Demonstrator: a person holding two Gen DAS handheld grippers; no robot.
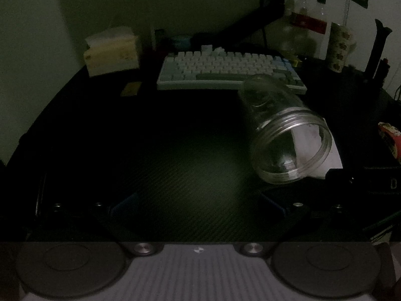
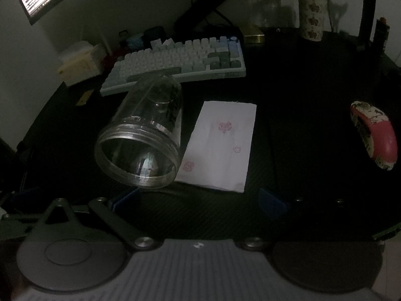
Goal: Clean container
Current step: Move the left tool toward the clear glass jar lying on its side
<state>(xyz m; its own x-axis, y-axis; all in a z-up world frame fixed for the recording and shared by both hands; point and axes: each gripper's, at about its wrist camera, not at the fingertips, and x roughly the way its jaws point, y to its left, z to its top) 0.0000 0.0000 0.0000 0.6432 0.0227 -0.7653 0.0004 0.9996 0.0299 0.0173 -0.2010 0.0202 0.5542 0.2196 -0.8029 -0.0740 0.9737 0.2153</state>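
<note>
A clear screw-top jar (image 1: 283,125) (image 2: 145,130) lies on its side on the dark desk mat, its open mouth turned toward the cameras. Dark specks show through its far end, and I cannot tell what they are. A white paper napkin (image 2: 220,145) with pink flower prints lies flat just right of the jar; in the left wrist view the napkin (image 1: 333,155) shows behind and through the jar's mouth. My left gripper (image 1: 198,200) stands open, short of the jar and to its left. My right gripper (image 2: 200,198) is open too, just short of the napkin's near edge, with nothing between its fingers.
A pale keyboard (image 1: 225,70) (image 2: 180,60) lies behind the jar. A tissue box (image 1: 112,50) stands at the back left. Bottles (image 1: 305,20) and a patterned cup (image 2: 312,10) stand at the back right. A pink patterned object (image 2: 373,138) lies at the right.
</note>
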